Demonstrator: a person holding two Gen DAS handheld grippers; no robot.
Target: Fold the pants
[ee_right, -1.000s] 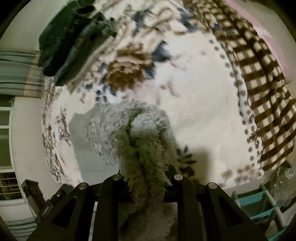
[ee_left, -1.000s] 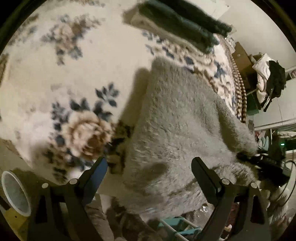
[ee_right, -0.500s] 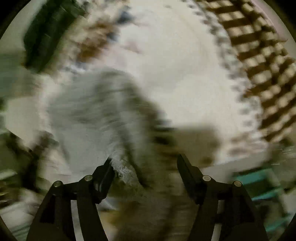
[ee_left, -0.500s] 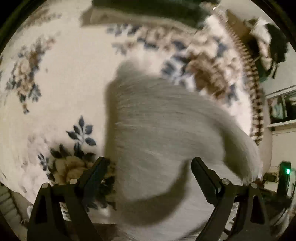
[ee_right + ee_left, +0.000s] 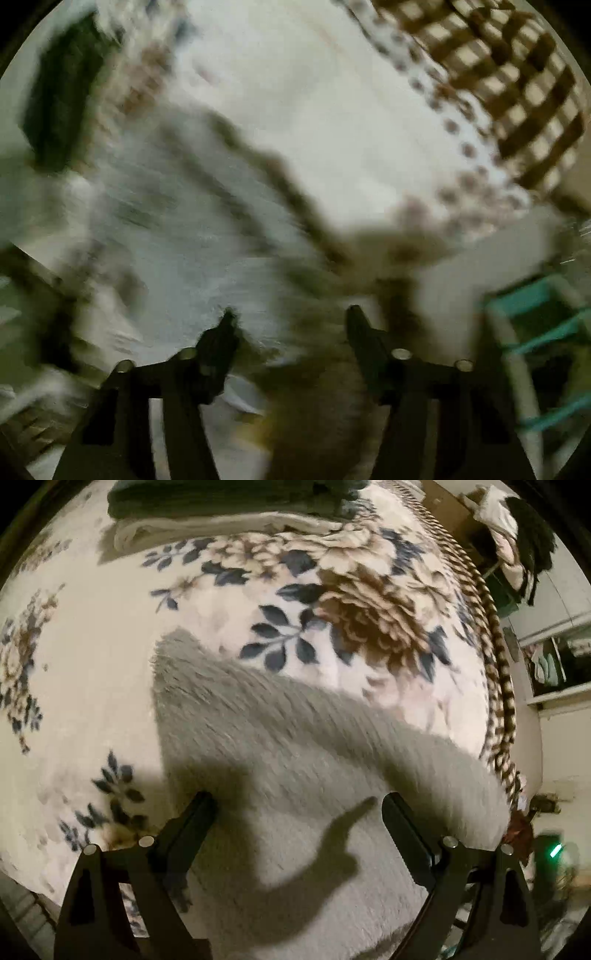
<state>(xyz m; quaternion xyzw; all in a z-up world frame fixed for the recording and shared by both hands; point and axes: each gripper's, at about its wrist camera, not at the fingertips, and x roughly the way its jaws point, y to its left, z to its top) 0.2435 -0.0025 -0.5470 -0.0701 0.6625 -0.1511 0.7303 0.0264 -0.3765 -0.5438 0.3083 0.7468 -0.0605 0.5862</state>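
The grey fluffy pants (image 5: 280,760) lie on the floral blanket (image 5: 92,686), spreading from the centre to the bottom right of the left wrist view. My left gripper (image 5: 297,805) is open and empty just above the fabric, its shadow on it. In the blurred right wrist view the pants (image 5: 177,236) fill the left and centre. My right gripper (image 5: 290,317) is open, with fabric lying loose between and below its fingers.
A stack of folded dark green and cream clothes (image 5: 229,506) sits at the far edge of the blanket, and shows dark (image 5: 59,92) in the right wrist view. A brown checked cover (image 5: 509,74) lies at the right. A teal rack (image 5: 539,332) stands beside the bed.
My right gripper was shut on a bunch of the pants and has opened, letting it go. Both grippers have swung quickly; the left one now looks further along the bed.
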